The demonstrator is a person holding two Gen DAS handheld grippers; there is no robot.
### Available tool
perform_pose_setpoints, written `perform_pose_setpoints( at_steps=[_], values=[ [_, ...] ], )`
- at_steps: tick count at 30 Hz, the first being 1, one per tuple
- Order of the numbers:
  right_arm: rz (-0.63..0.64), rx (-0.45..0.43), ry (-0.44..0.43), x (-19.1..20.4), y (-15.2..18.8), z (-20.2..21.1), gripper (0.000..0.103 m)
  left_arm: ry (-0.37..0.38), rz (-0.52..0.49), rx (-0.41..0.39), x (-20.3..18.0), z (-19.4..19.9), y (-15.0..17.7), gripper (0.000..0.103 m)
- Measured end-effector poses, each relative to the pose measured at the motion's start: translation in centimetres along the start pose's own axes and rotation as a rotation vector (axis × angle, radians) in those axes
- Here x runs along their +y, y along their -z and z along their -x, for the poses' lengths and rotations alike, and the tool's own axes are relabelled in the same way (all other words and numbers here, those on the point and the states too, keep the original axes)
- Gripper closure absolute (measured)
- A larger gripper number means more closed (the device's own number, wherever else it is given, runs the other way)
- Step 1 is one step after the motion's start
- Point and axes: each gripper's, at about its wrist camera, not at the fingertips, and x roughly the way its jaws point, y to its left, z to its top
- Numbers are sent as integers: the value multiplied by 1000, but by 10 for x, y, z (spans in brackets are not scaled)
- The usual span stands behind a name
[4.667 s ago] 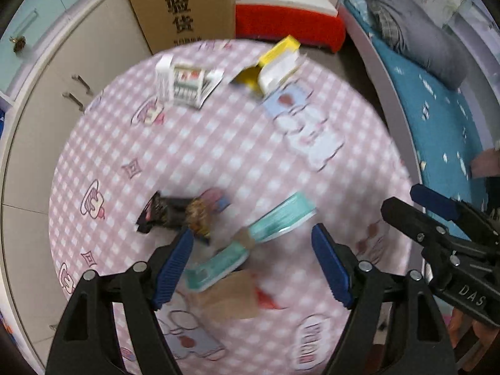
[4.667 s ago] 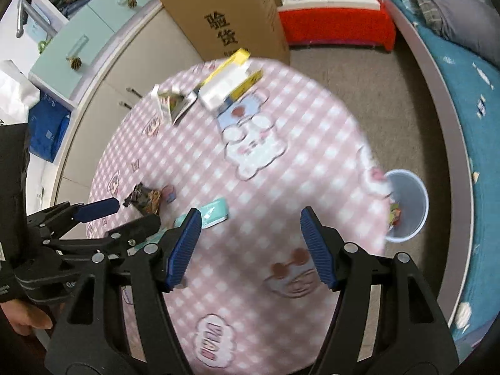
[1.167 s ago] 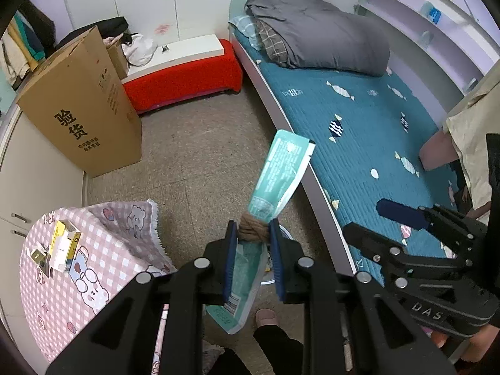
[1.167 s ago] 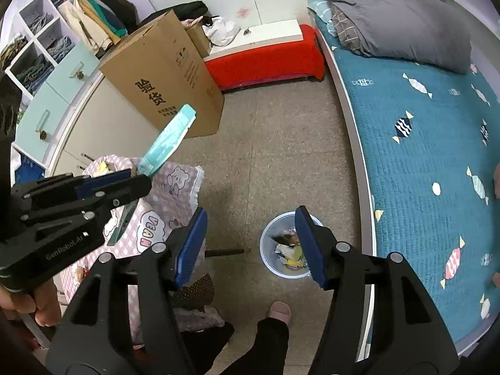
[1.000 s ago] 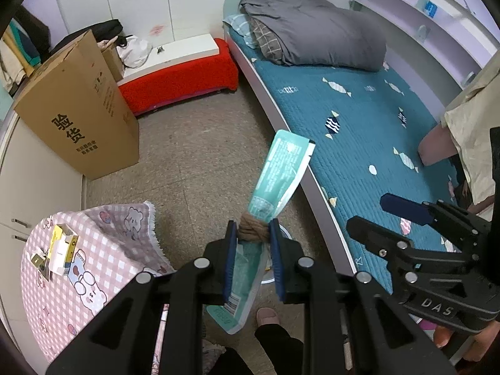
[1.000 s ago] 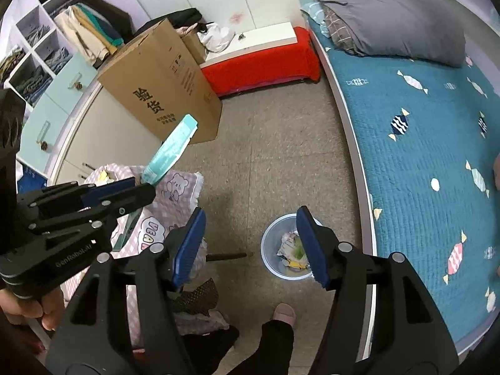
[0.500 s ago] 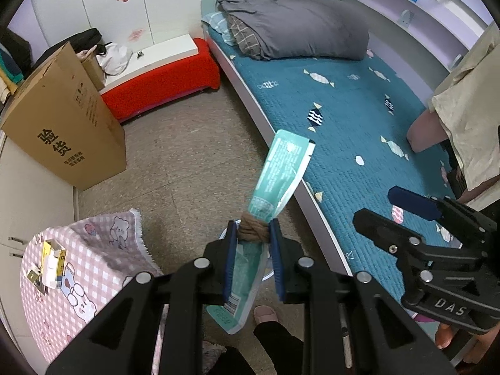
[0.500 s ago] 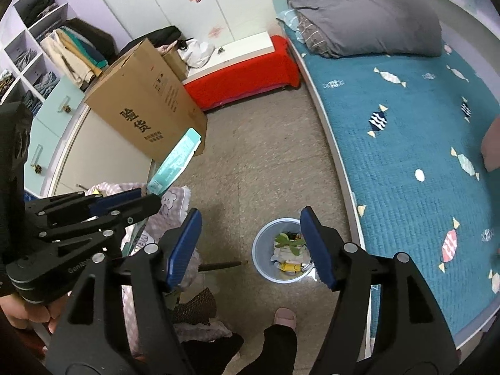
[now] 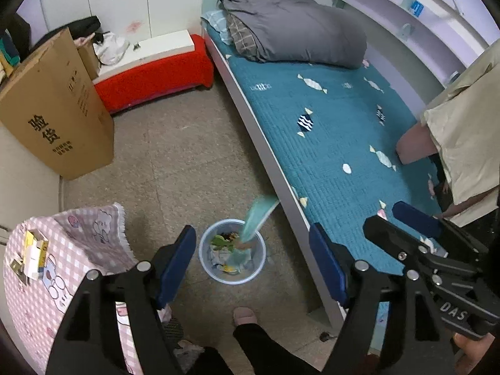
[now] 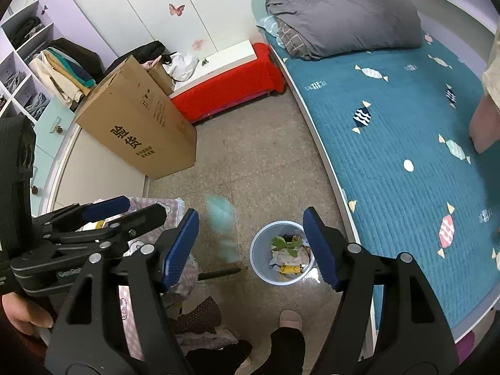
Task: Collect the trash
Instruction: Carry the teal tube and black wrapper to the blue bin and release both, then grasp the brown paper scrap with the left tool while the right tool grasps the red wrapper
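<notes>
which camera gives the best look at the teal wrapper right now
The left wrist view: the teal wrapper shows as a clear strip at the trash bin rim, below the open left gripper. The right wrist view shows only a faint teal blur.

— The teal wrapper (image 9: 257, 218)?
— Blurred, tilted, lower end over the bin's rim.
— The pale blue wastebasket (image 9: 232, 276)?
— Upright on the floor beside the bed, holding leaves and scraps.
</notes>
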Motion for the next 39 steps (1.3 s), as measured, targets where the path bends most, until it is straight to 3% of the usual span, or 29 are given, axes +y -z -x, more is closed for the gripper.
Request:
perform_pose_setpoints(
  at_steps=[9,17,24,31,34,39],
  values=[
    [46,19,-15,30,11,-4,34,-35,52,-20,29,18,22,29],
    [157,74,-59,107,40,-22,33,-72,173,-21,99,45,71,28],
    [227,132,-96,199,90,-45,33,-115,268,-6,196,79,145,28],
    [293,233,-153,296,173,-76,33,-161,443,50,309,104,241,28],
    [311,264,-165,325,204,-87,33,-173,479,82,340,106,278,28],
    [320,308,-171,359,241,-99,33,-132,515,150,370,96,321,28]
  ],
)
